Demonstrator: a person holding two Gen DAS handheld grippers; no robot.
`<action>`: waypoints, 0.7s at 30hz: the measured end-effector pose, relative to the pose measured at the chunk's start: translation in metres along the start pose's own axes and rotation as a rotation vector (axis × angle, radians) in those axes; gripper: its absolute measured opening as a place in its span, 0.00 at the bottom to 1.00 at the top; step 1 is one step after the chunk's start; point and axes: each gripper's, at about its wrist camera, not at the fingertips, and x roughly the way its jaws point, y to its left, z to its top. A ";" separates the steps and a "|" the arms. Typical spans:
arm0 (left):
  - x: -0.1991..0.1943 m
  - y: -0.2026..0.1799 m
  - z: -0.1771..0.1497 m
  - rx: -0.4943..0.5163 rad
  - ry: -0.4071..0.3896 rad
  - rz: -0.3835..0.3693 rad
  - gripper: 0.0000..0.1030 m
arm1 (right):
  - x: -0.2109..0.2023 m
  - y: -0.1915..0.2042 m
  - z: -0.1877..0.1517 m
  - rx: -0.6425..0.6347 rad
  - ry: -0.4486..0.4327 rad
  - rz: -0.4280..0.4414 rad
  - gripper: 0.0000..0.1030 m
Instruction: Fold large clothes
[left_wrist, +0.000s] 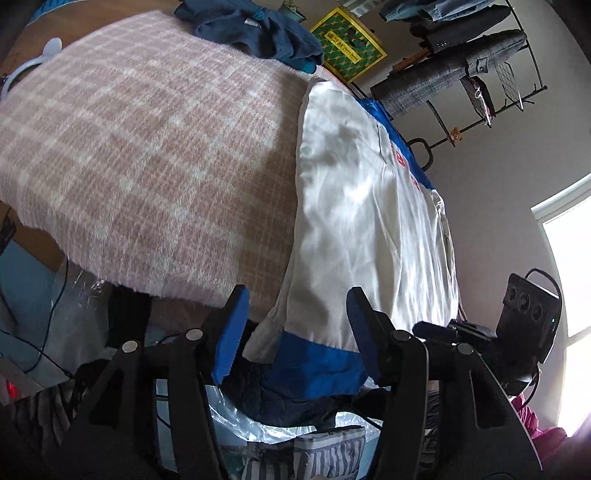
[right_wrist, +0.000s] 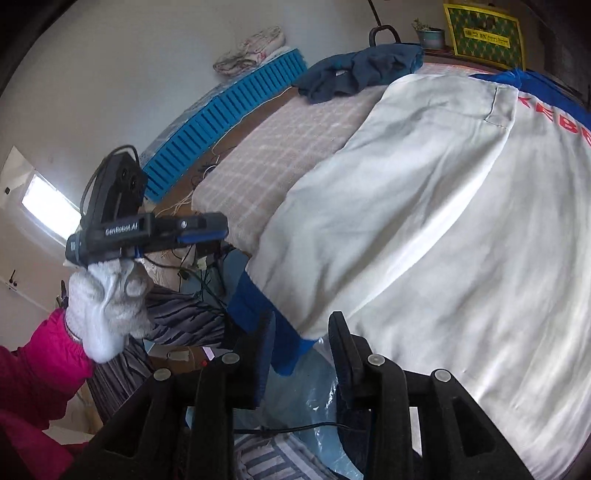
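Black-armed and blue-padded, the left tool (left_wrist: 297, 321) is hanging with its jaws apart over the near blue hem of a white satin-lined jacket (left_wrist: 369, 229); the right tool (right_wrist: 301, 343) is likewise gaping at that hem. Lining up, the jacket is lying on a fuzzy pink plaid blanket (left_wrist: 147, 158) covering the tabletop. Judging by this, gripping the slippery hem comes next.

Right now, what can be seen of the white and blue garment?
The white and blue garment looks like a smooth, slightly shiny jacket spread flat and wrinkled over the pink plaid blanket. It has blue trim, red lettering near the far end, and a blue edge hanging off the near side. Neither open hand-held gripper touches it.
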 end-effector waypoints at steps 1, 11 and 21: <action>0.003 0.003 -0.001 -0.014 0.009 -0.005 0.54 | 0.010 0.002 0.009 -0.003 0.002 0.001 0.31; 0.034 0.026 -0.004 -0.101 0.095 -0.060 0.54 | 0.081 0.024 0.027 -0.072 0.089 -0.108 0.29; 0.058 0.034 -0.013 -0.171 0.177 -0.161 0.54 | 0.075 0.011 0.012 -0.012 0.082 -0.052 0.29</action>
